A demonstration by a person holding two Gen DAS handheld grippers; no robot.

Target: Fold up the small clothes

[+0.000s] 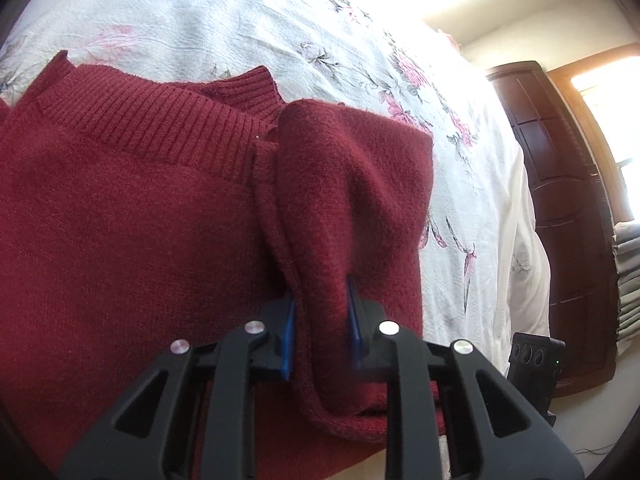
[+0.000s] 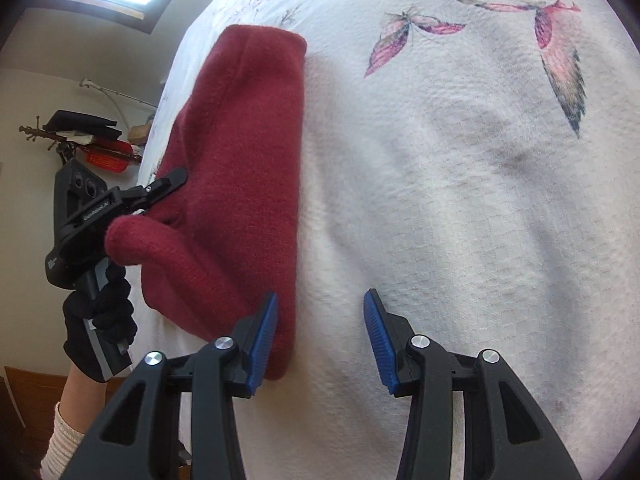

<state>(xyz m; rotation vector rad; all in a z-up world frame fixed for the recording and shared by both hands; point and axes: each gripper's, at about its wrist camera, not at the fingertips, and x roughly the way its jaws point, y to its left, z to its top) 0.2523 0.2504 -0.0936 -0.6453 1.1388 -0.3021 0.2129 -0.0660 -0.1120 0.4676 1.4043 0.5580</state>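
Note:
A dark red knit sweater (image 1: 132,208) lies on a white floral bedspread (image 1: 248,20), its ribbed collar toward the far side. My left gripper (image 1: 322,320) is shut on a raised fold of the sweater's edge, held between the blue pads. In the right wrist view the same sweater (image 2: 248,160) shows as a folded red strip on the bedspread (image 2: 460,200), with the left gripper (image 2: 160,196) clamped on a bunched end. My right gripper (image 2: 320,340) stands open just above the bedspread; its left pad (image 2: 262,344) is against the sweater's near edge, with nothing between the fingers.
A dark wooden wardrobe (image 1: 560,200) stands past the bed's right edge, with stacked linens (image 1: 628,280) beside it. A gloved hand (image 2: 100,320) holds the left gripper. A coat rack with dark items (image 2: 80,132) stands by the wall.

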